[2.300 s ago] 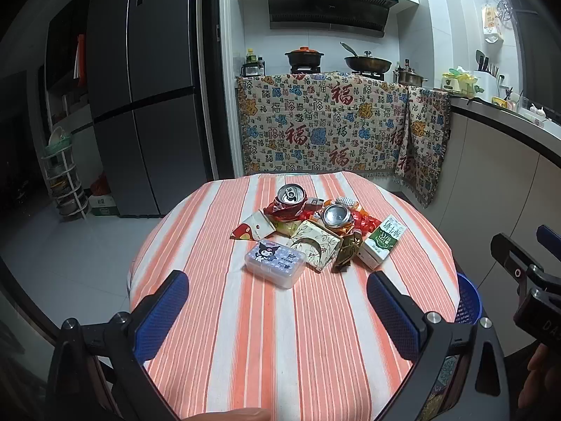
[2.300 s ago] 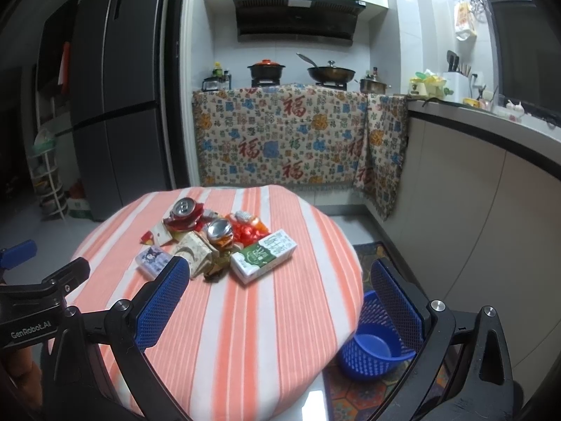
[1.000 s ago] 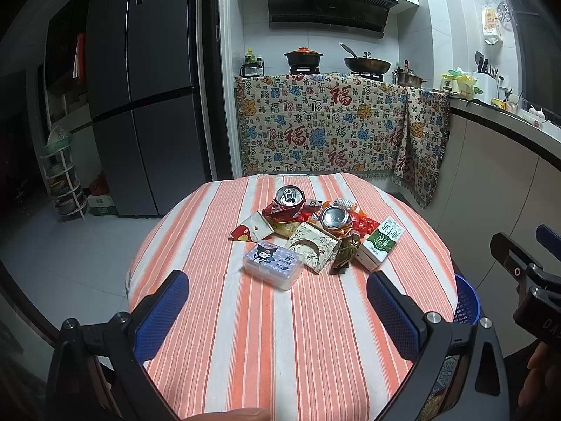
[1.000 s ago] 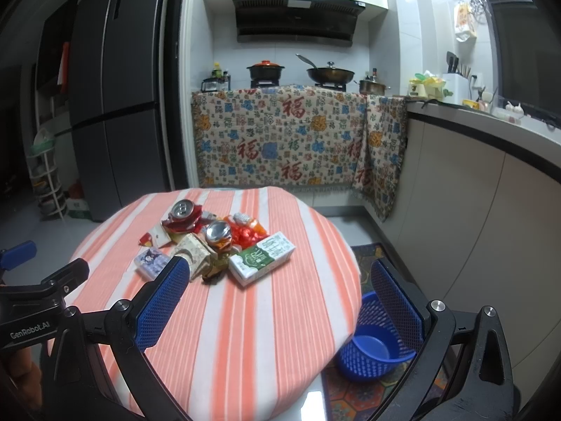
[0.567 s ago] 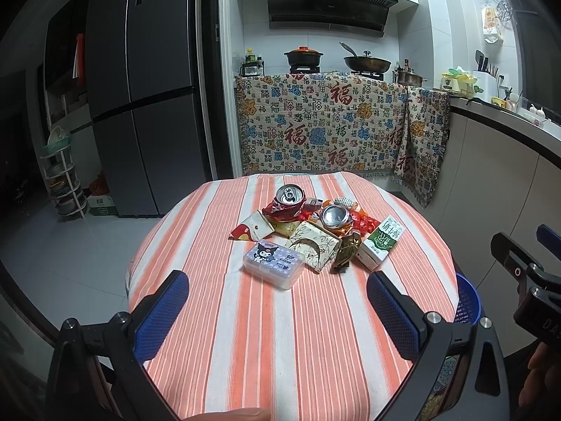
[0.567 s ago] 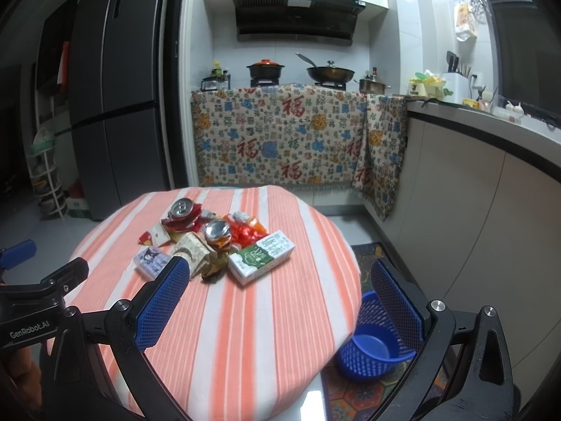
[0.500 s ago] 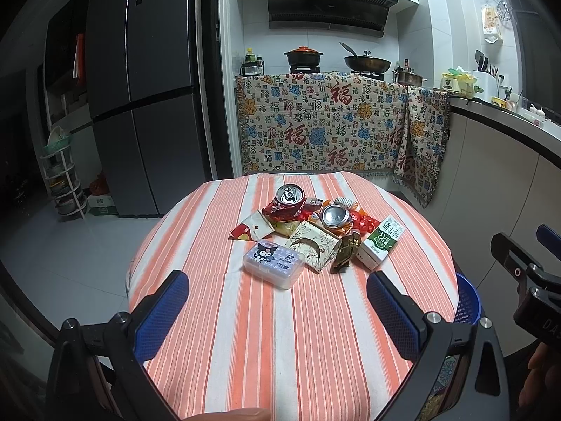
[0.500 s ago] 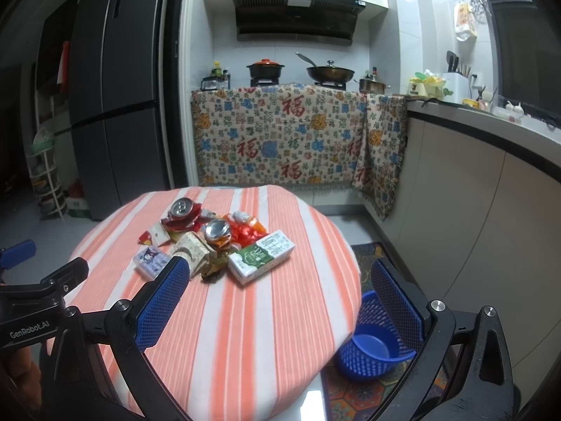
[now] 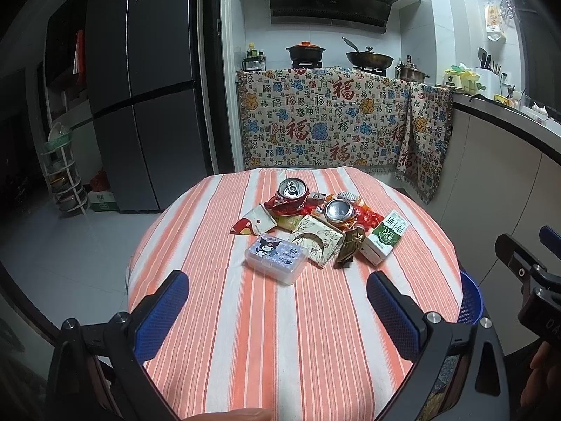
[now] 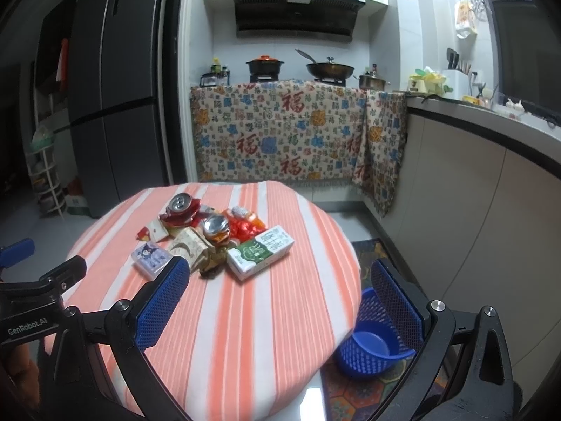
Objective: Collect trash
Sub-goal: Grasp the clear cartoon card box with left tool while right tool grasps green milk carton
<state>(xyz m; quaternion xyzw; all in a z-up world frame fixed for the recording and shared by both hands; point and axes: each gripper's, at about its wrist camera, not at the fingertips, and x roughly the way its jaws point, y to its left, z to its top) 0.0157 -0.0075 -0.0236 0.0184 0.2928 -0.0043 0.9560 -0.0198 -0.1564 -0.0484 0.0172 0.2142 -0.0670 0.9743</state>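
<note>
A heap of trash lies mid-table on the orange-striped cloth [image 9: 266,333]: two crushed cans [image 9: 291,194] [image 9: 338,210], a green milk carton [image 9: 385,236], a clear plastic box [image 9: 277,259], a beige paper box [image 9: 317,244] and red wrappers [image 9: 368,217]. The carton [image 10: 261,251] and the cans [image 10: 180,205] also show in the right wrist view. My left gripper [image 9: 277,300] is open and empty, short of the heap. My right gripper [image 10: 280,289] is open and empty, over the table's right edge. A blue mesh basket [image 10: 368,347] stands on the floor by the table.
A grey fridge [image 9: 140,87] stands at the back left, with a wire rack [image 9: 65,172] beside it. A patterned cloth [image 9: 333,122] hangs over the stove counter behind the table. A counter [image 10: 491,147] runs along the right wall. A patterned mat [image 10: 350,396] lies under the basket.
Nearly nothing has changed. Both grippers stay open, and the views shift only slightly.
</note>
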